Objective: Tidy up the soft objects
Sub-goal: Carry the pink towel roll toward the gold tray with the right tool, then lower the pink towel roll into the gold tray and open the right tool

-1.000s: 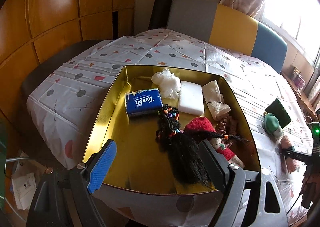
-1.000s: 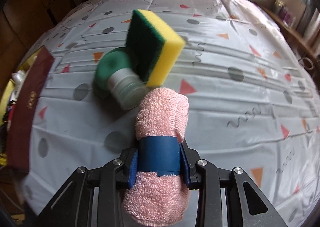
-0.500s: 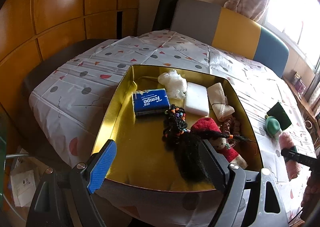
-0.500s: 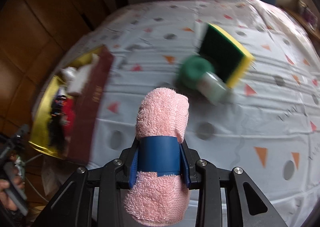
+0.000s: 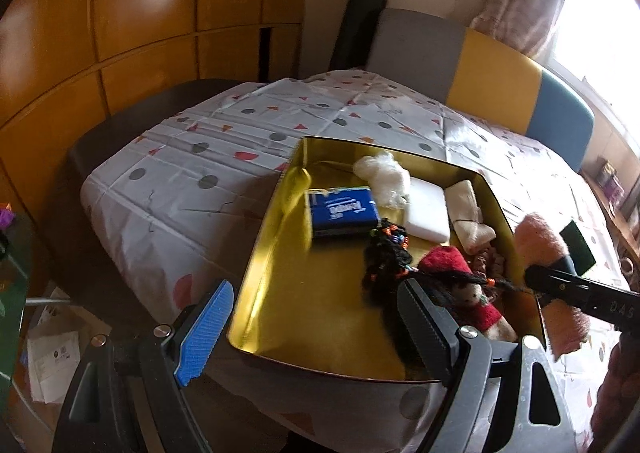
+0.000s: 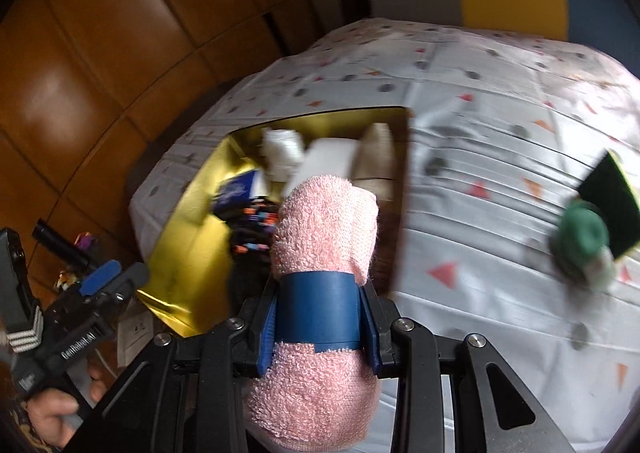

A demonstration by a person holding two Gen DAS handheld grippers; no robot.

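My right gripper [image 6: 320, 317] is shut on a rolled pink towel [image 6: 324, 229] and holds it in the air at the right edge of the gold tray [image 6: 188, 221]. The towel also shows in the left wrist view [image 5: 538, 241] beside the tray's right rim [image 5: 496, 209]. The tray holds a blue tissue pack [image 5: 342, 213], a white fluffy ball [image 5: 384, 177], a white pad [image 5: 426, 209], a cream cloth roll [image 5: 470, 217], a dark beaded wig [image 5: 386, 253] and a red-hatted doll [image 5: 460, 277]. My left gripper [image 5: 312, 329] is open and empty over the tray's near edge.
A green-and-yellow sponge [image 6: 608, 193] and a green-capped bottle [image 6: 580, 241] lie on the patterned tablecloth [image 6: 480, 125] right of the tray. A grey, yellow and blue bench back [image 5: 480, 65] stands behind the table. Wooden panels [image 5: 140, 13] are on the left.
My right gripper has carried the pink towel left from the sponge and bottle to the tray's right edge. My left gripper stays open at the tray's near edge.
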